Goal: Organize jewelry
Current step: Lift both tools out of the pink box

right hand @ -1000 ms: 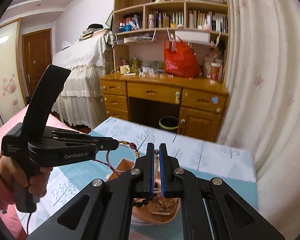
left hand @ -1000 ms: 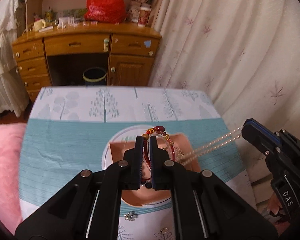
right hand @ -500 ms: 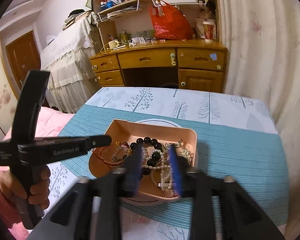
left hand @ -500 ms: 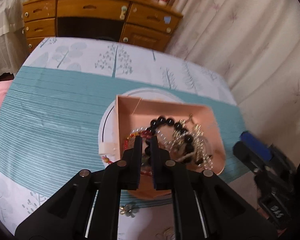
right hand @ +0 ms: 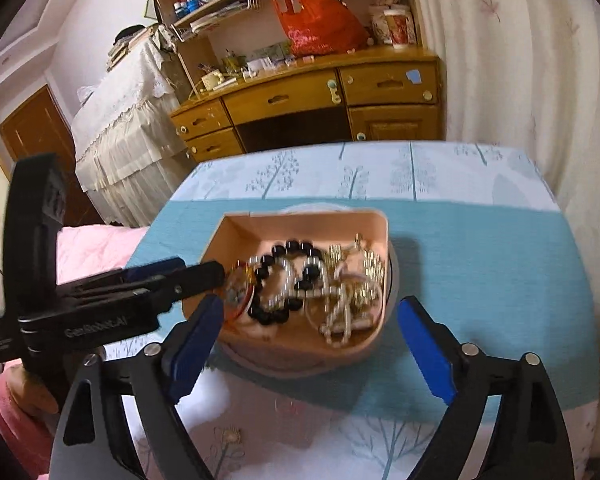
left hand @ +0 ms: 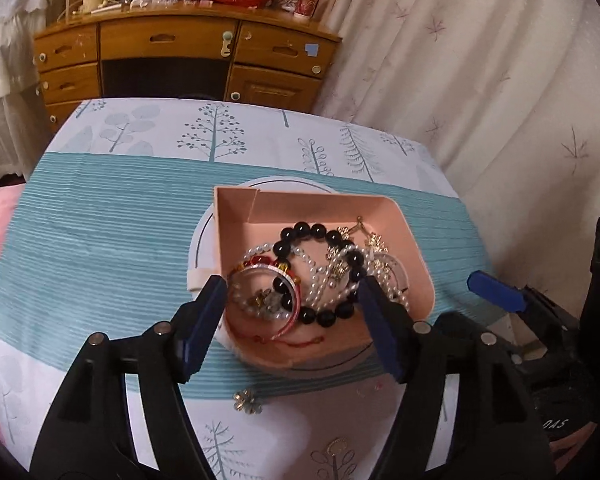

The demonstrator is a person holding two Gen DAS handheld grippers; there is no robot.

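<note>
Left tool [left hand: 290,320] spread wide, grasping nothing, low centre of frame over the near edge of the pink rounded plastic tray [left hand: 414,248] on the teal-striped tree-print desk [left hand: 100,240]. Tray holds a black bead bracelet [left hand: 320,234], white pearl strands [left hand: 320,280] and a red cord bangle [left hand: 290,306], tangled. Right tool [right hand: 308,344] likewise released, empty, before the tray; a small gold flower charm [left hand: 247,400] lies on the desk just outside it.

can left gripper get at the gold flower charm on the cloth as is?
Probably yes. The charm lies alone on the tablecloth, outside the tray and just below the left gripper. Its jaws are open and empty, with nothing between.
</note>
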